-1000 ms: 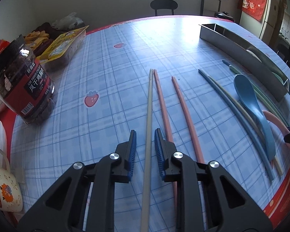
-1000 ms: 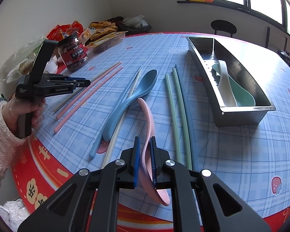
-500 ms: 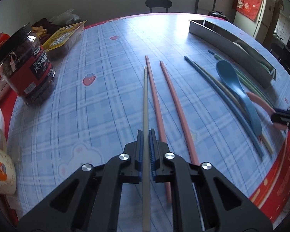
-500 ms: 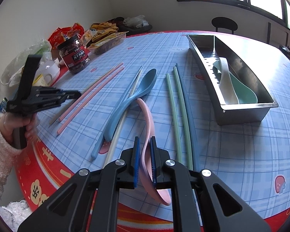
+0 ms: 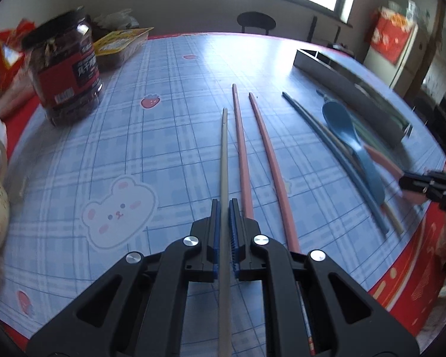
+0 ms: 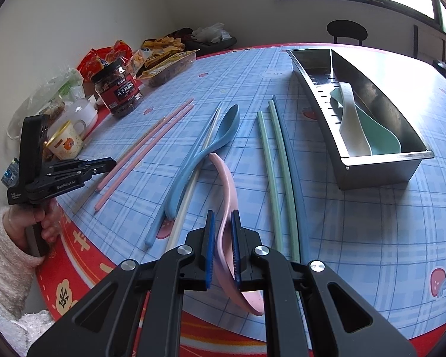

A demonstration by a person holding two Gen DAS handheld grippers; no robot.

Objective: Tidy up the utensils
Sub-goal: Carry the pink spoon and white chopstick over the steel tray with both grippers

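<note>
My left gripper (image 5: 224, 205) is shut on a beige chopstick (image 5: 224, 154) that runs straight ahead over the blue checked tablecloth. Two pink chopsticks (image 5: 240, 142) lie just right of it. My right gripper (image 6: 222, 217) is shut on the handle of a pink spoon (image 6: 227, 184) at the table's near edge. A blue spoon (image 6: 205, 151), a white chopstick (image 6: 190, 190) and a blue one lie to its left. Two green chopsticks (image 6: 270, 172) and a dark blue one lie to its right. The steel tray (image 6: 380, 166) holds a white spoon (image 6: 352, 119) and a mint spoon (image 6: 383, 139).
A red-labelled jar (image 6: 120, 92), snack packets (image 6: 169, 59) and a cream mug (image 6: 65, 142) crowd the table's left side. A hand in a white fleece sleeve (image 6: 6, 255) holds the left gripper (image 6: 111, 163) at the red table rim. A dark chair (image 6: 346, 31) stands behind the table.
The left jaws closed on the beige chopstick and drew it back, so its tip now sits short of the pink chopsticks' tips. The right gripper and pink spoon have stayed put.
</note>
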